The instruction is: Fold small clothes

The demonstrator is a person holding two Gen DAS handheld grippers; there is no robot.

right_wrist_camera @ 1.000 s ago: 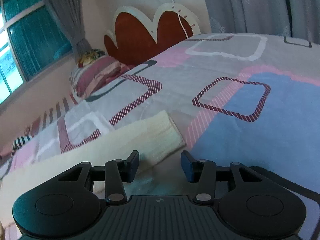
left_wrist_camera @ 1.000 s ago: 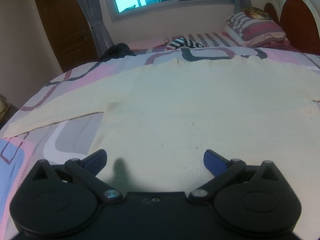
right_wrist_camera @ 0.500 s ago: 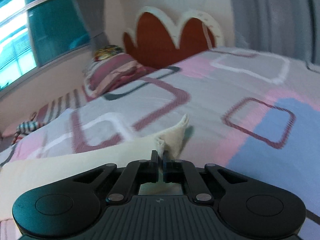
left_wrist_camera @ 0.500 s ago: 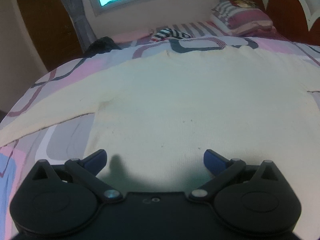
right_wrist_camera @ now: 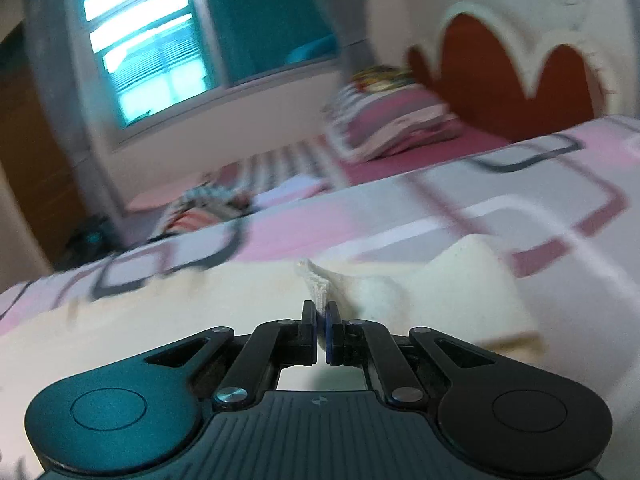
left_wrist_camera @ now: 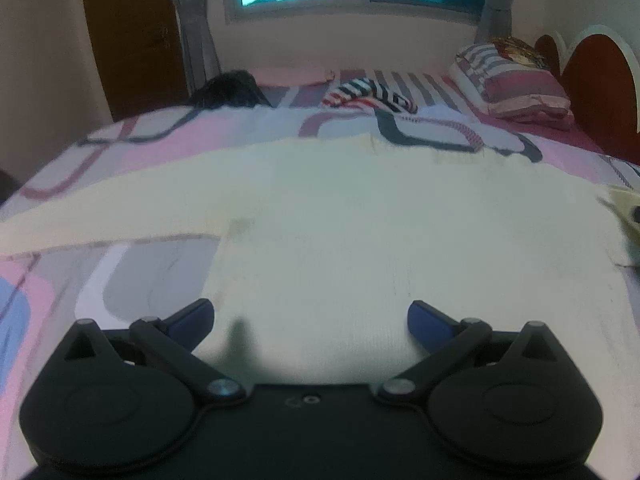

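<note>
A cream knit sweater (left_wrist_camera: pixel 360 232) lies flat, front down or up I cannot tell, across a patterned bedspread (left_wrist_camera: pixel 132 280), one sleeve (left_wrist_camera: pixel 100 216) stretched out to the left. The other sleeve's cuff (right_wrist_camera: pixel 320 292) is lifted off the bed, pinched between the pressed-together fingers of the right gripper (right_wrist_camera: pixel 321 332), the sleeve curling behind it. The left gripper (left_wrist_camera: pixel 311 316) hangs above the sweater's lower part, fingers spread wide, gripping nothing. Beyond the sweater sit a striped garment (left_wrist_camera: pixel 372 96), a dark bundle (left_wrist_camera: pixel 232 88), pillows (left_wrist_camera: pixel 516 84) and a red headboard (right_wrist_camera: pixel 500 80). Only the right wrist view shows the pinch clearly; it is blurred. The left view catches the lifted cuff at its right edge.
</note>
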